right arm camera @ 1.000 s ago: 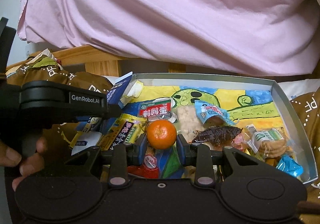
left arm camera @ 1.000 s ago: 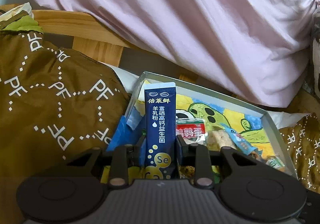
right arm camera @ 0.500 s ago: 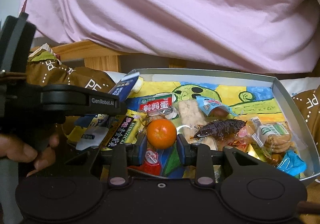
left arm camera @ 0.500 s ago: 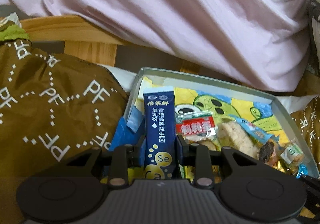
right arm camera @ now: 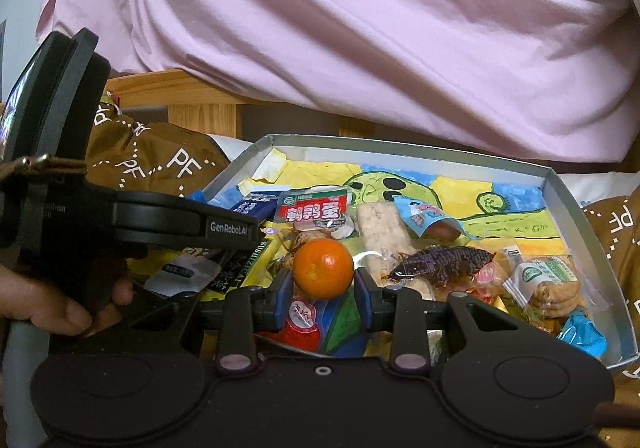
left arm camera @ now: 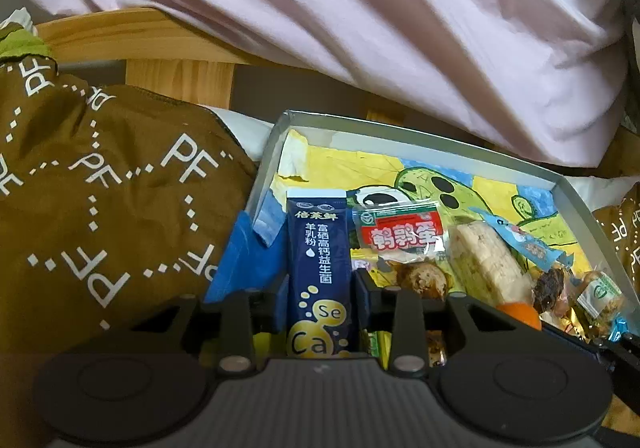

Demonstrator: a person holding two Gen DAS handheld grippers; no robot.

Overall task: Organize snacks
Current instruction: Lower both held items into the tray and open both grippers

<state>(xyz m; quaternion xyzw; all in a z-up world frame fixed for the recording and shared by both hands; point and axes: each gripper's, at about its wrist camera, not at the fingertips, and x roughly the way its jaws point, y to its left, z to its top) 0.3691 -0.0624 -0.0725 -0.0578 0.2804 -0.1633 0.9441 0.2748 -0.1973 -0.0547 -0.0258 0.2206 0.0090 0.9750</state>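
Since a second ago the left gripper (left arm camera: 319,284) has swung right over the box (left arm camera: 436,138), so more of the snack pile shows in its view, and in the right wrist view its black body now reaches further across the box's left side. The right gripper (right arm camera: 323,284) has barely shifted.

The left gripper is clamped on an upright dark blue milk powder sachet (left arm camera: 318,268), held above the box's left end. The right gripper is closed on a small orange (right arm camera: 323,267), held over the near edge of the box.

Both items look lifted and ready to be placed, so the step in hand seems to be carrying them to their spots. The next move likely calls for lowering each into a free patch and easing the jaws apart; the orange may roll, so it wants a nook between packets.

The box is a shallow grey tray lined with a yellow cartoon drawing. Inside lie a red quail egg packet (right arm camera: 314,210), a pale rice bar (right arm camera: 380,232), a dark dried fish (right arm camera: 442,262), a biscuit packet (right arm camera: 548,280) and a light blue wrapped sweet (right arm camera: 424,218), crowded toward the near side. The far strip of the lining is bare.
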